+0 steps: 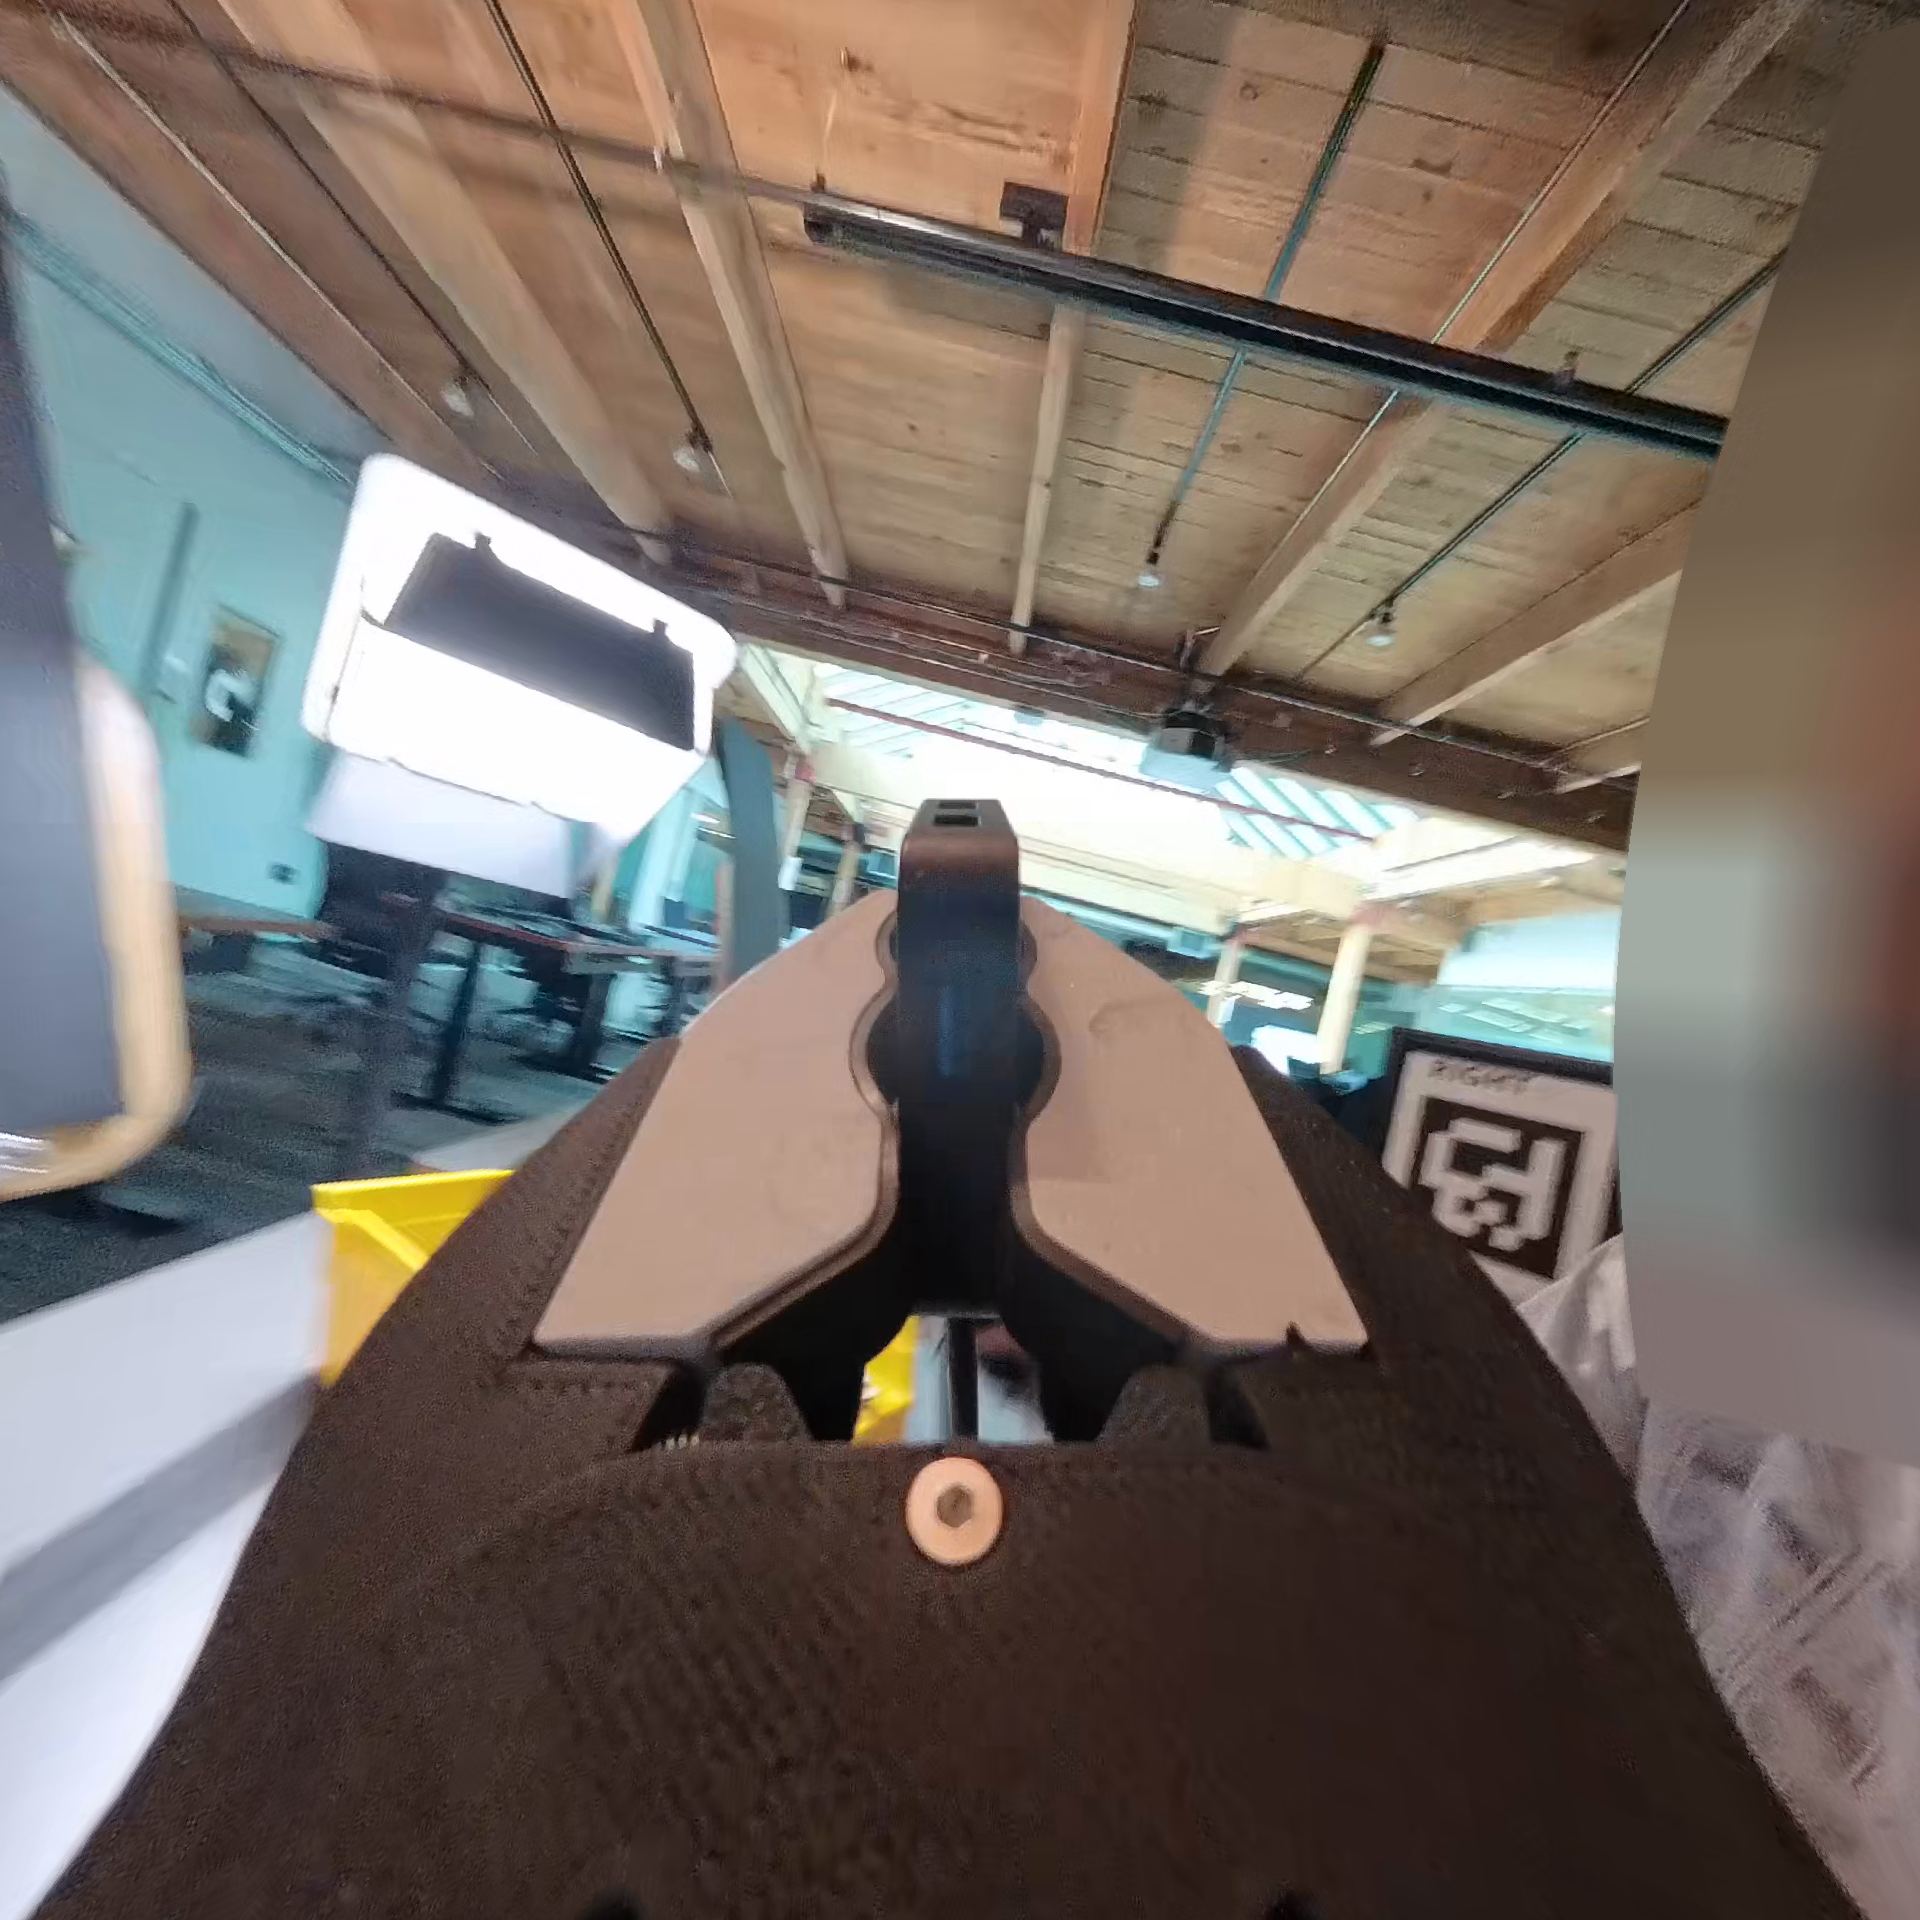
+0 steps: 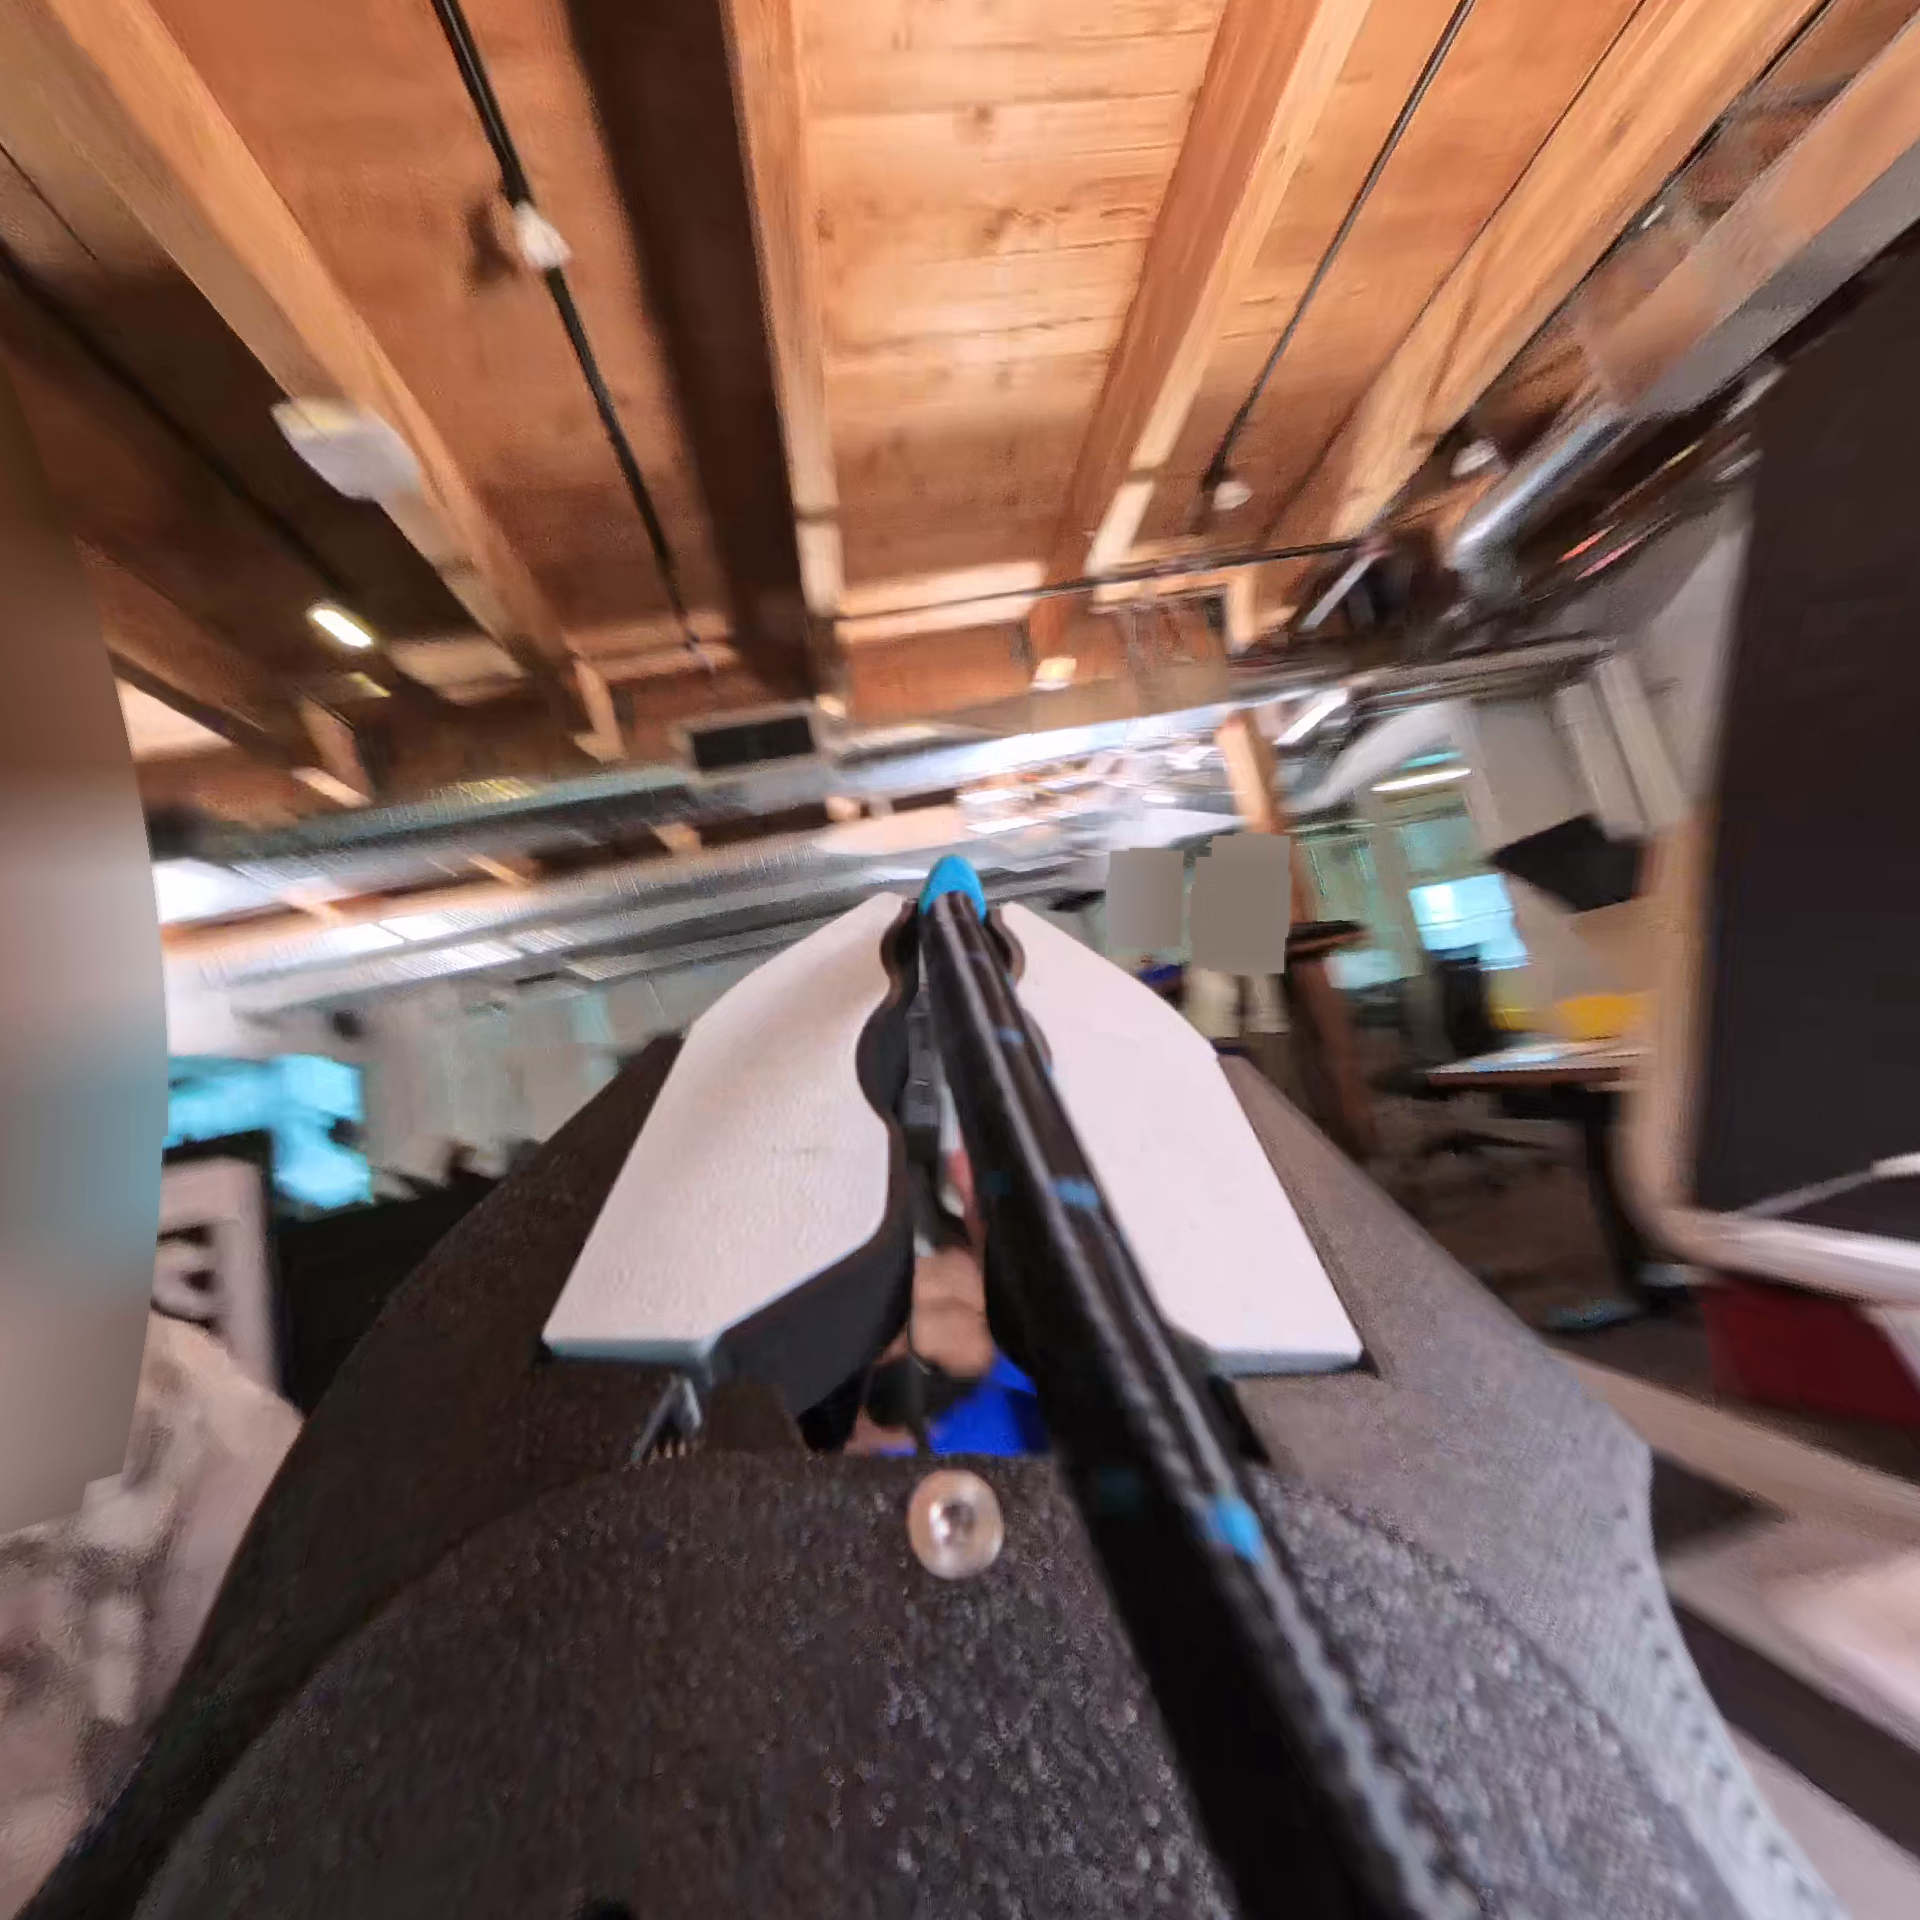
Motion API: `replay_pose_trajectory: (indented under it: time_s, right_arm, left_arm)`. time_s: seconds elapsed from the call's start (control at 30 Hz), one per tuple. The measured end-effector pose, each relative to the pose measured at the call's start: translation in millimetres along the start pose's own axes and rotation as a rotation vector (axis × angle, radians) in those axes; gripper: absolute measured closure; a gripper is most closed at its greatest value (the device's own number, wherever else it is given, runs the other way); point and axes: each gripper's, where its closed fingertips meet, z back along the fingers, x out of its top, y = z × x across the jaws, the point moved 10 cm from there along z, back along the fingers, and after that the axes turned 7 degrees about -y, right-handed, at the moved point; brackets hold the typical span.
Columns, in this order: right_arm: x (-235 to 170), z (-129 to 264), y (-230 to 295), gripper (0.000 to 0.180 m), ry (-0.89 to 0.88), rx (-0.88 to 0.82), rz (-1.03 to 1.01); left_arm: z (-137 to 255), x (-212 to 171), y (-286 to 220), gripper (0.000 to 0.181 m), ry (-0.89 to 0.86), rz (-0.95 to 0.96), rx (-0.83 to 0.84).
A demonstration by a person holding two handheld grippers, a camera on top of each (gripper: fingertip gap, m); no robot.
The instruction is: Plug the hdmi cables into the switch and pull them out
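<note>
left wrist view: the left gripper [image 1: 956, 914] is tilted up toward the wooden ceiling [image 1: 935, 364], and its fingers [image 1: 769, 1122] are pinching a small black block [image 1: 954, 862], which i take to be the switch, since two slot-like openings show on its far end. the block sits upright in the notch between the pads and sticks out past the tips. a yellow bin [image 1: 395, 1247] lies low, left of the switch and well apart from it, and a black-and-white marker tag [image 1: 1496, 1164], probably on the other gripper, sits low to the switch's right. no counter can be made out for sure.

right wrist view: the right gripper [image 2: 951, 914] also points at the ceiling, and the picture is smeared by motion. its fingers [image 2: 748, 1122] are pinching the black cable [image 2: 1039, 1143], flecked with blue; the blue plug end [image 2: 951, 883] pokes out just beyond the tips, and the cable runs back over the gripper body toward the camera. the switch is not in this view.

judgement: plug and switch are each held, apart, so this looks like the lining-up before an insertion, or just after a pull-out. to do it well, bring both down into a shared view, turn the switch so a slot faces the plug squarely, keep the plug flat to the slot, and push straight along the slot's axis with the left hand bracing. the short stub of plug could twist under load.
</note>
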Motion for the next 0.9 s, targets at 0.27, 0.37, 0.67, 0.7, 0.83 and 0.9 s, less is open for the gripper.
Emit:
replay_pose_trajectory:
  time_s: [0.27,0.37,0.67,0.7,0.83,0.9]
  right_arm:
    - [38.5,-8.5,18.4,0.169,0.344,-0.138,0.196]
    - [47.0,-12.3,6.4,0.169,0.467,-0.215,0.197]
    - [45.8,-13.3,-73.8,0.169,1.216,-0.519,0.137]
    - [37.8,-3.7,-82.8,0.169,1.302,-0.549,0.098]
    - [-3.5,47.4,-107.7,0.169,1.554,-0.652,-0.036]
    - [-22.1,70.5,-113.4,0.168,1.638,-0.690,-0.086]
  left_arm:
    - [8.3,29.1,-7.3,0.166,0.243,-0.234,0.160]
    - [11.3,31.7,-3.3,0.166,0.269,-0.218,0.201]
    - [15.4,41.8,-7.2,0.166,0.336,-0.195,0.241]
    - [15.6,43.2,-8.8,0.166,0.336,-0.198,0.240]
    - [16.5,50.5,-17.5,0.166,0.336,-0.225,0.224]
    - [18.0,54.3,-20.3,0.166,0.335,-0.238,0.226]
